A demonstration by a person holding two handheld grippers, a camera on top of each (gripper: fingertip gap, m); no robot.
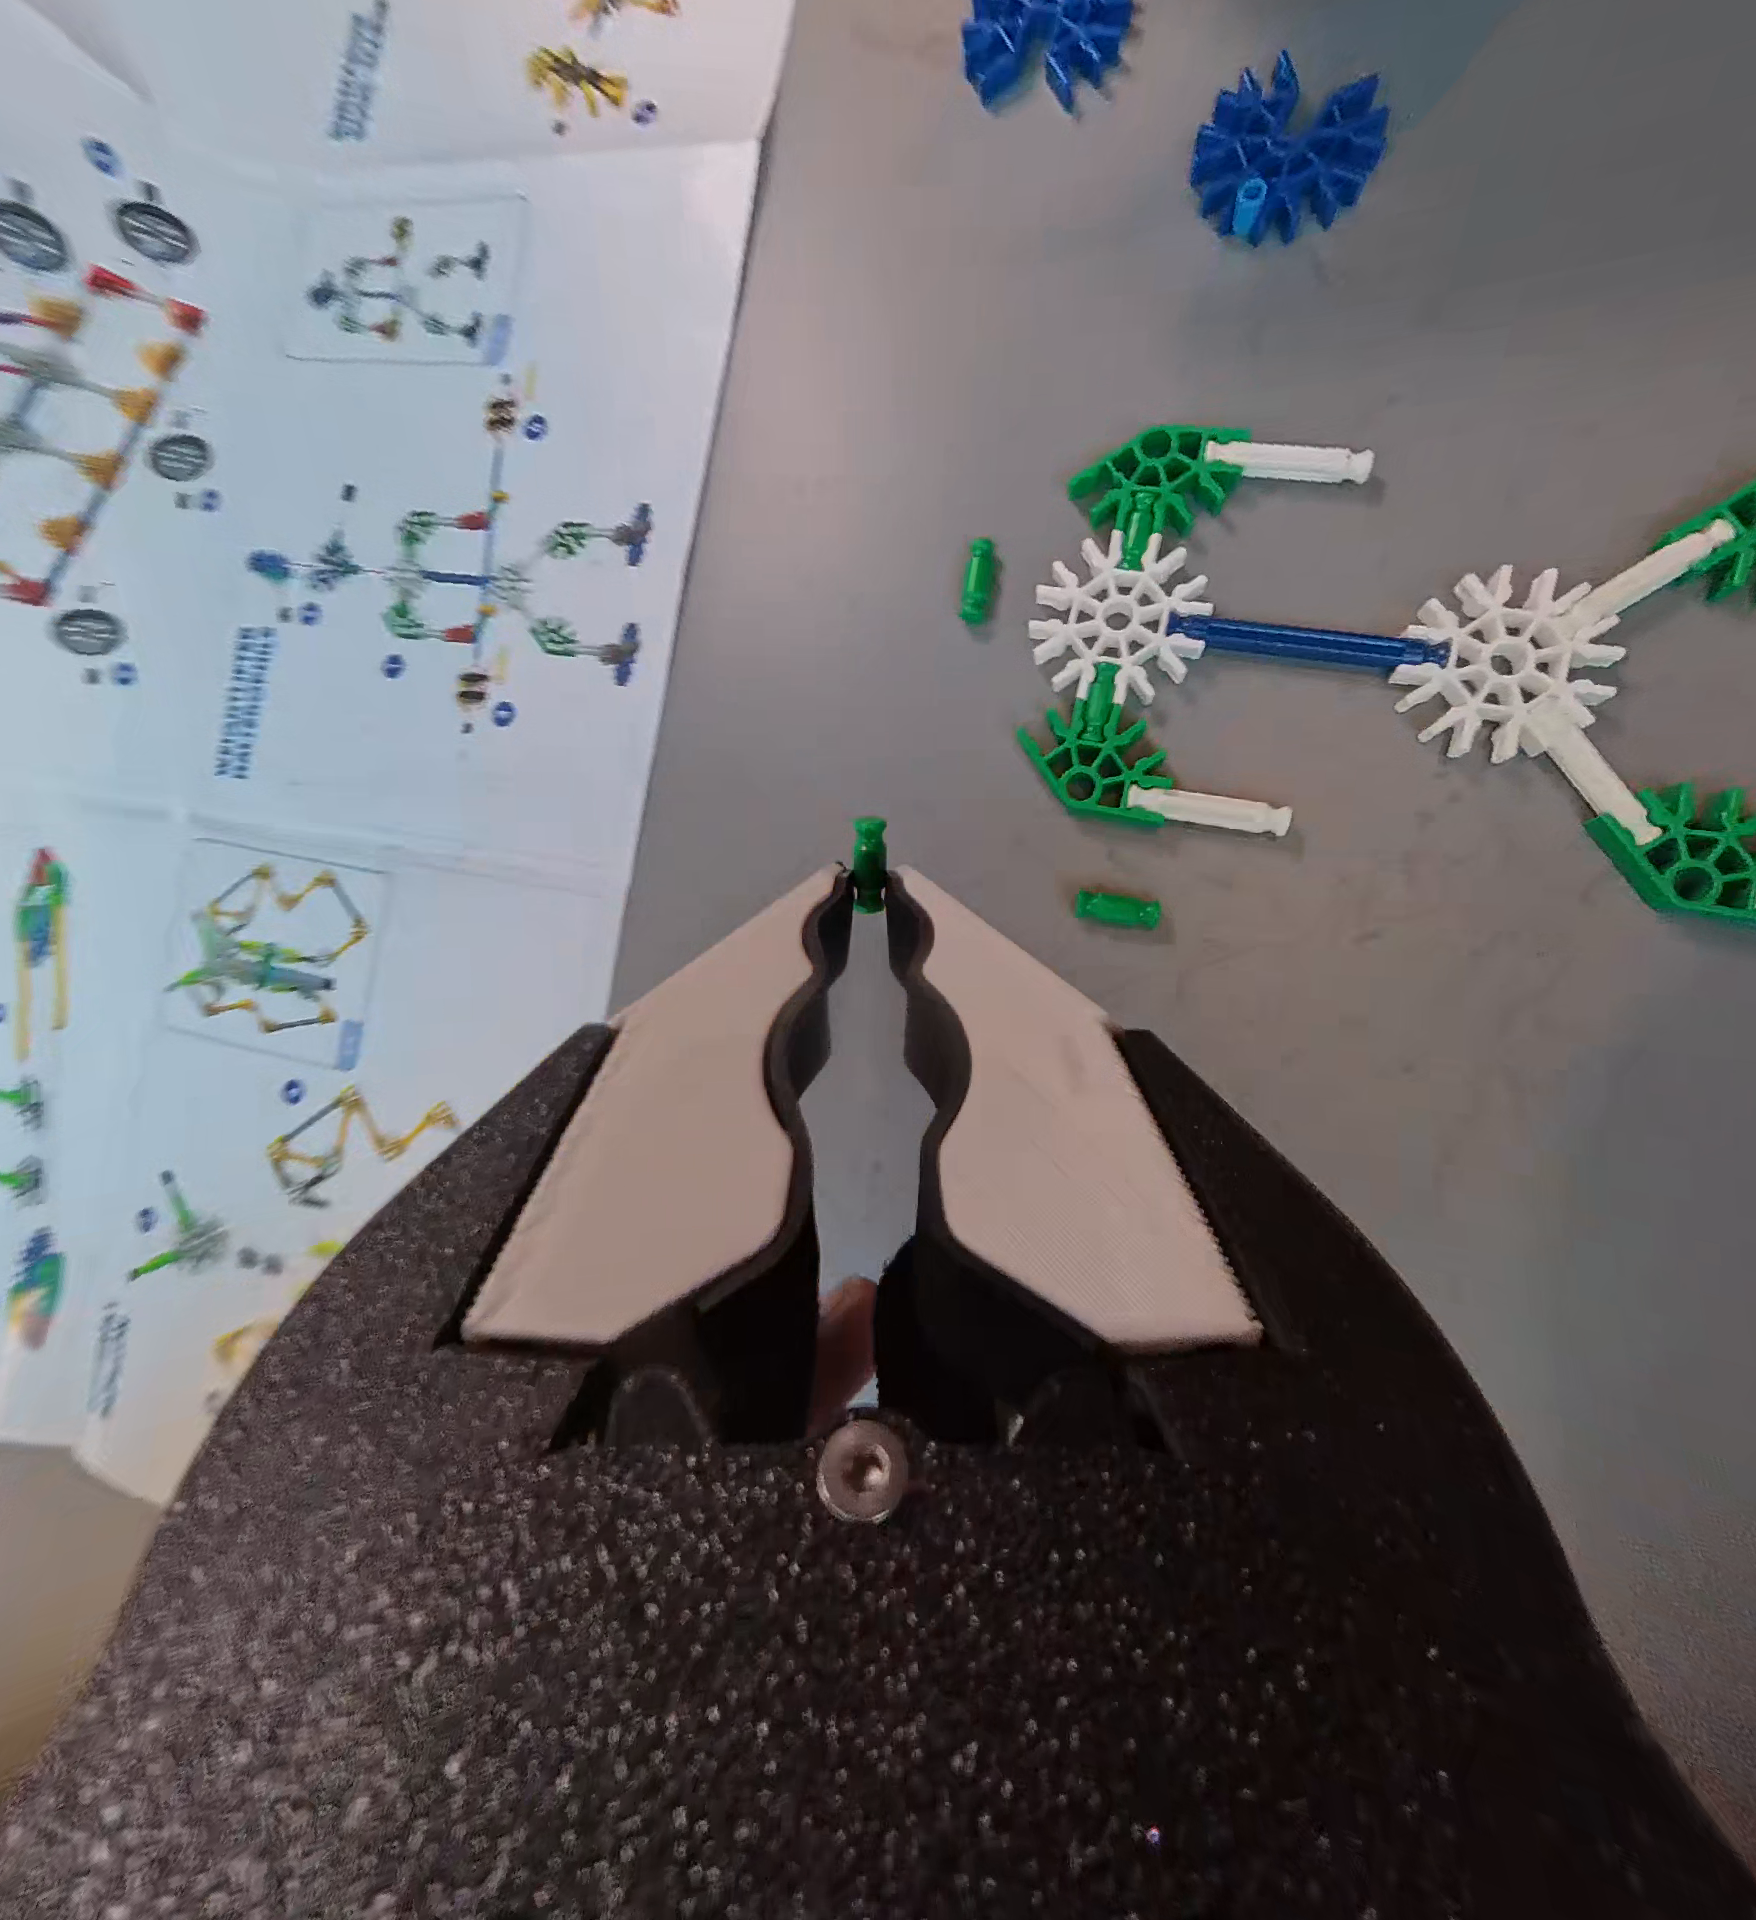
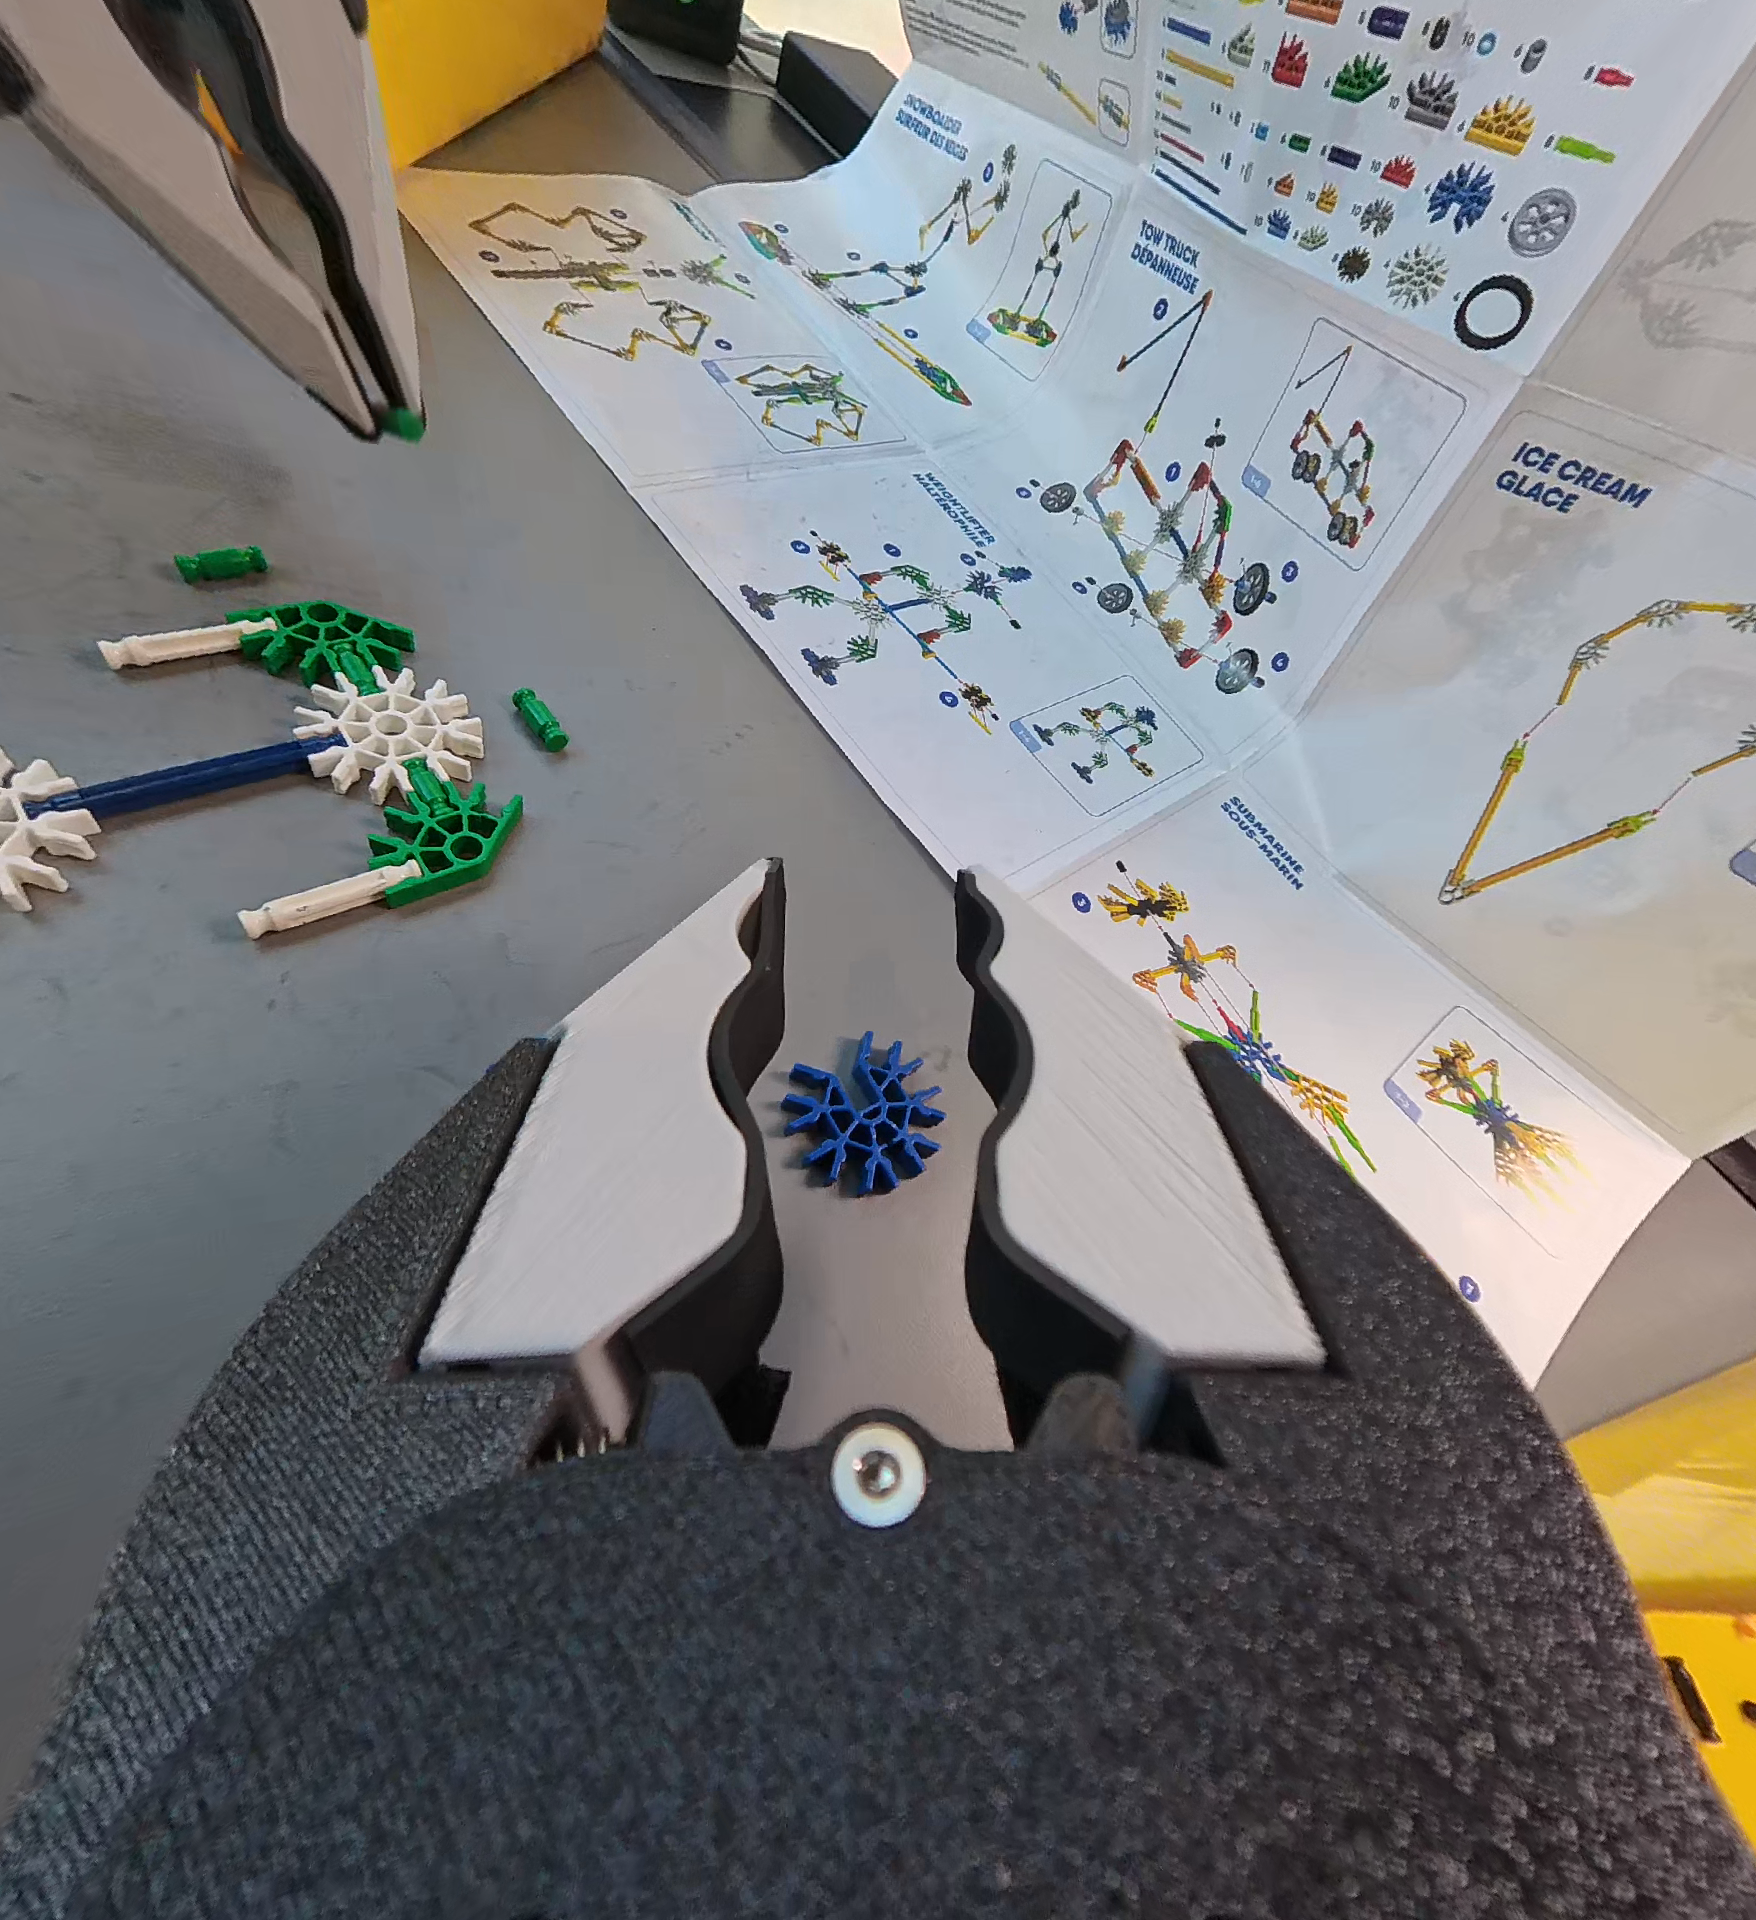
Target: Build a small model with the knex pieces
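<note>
The left gripper (image 1: 868, 883) pinches one short green rod (image 1: 868, 860) at its very fingertips, jaws nearly closed, above the grey table (image 1: 1269, 1143). Ahead to its right lie two loose green rods (image 1: 978, 580) and a flat assembly (image 1: 1300, 646) with two white snowflake connectors, four green connectors and one blue rod; two blue connectors (image 1: 1287, 164) lie beyond. The right gripper (image 2: 869, 883) gapes wide, empty, one blue connector (image 2: 863, 1114) lying between its fingers. An unfolded instruction sheet (image 2: 1476, 727) spreads right of it.

I see a printed instruction sheet (image 2: 1165, 540) spread along the worktop's far edge, blue model headings above each build diagram, small numbered blue step dots, a parts chart with counts at its far end, lettering blurred in my left view
</note>
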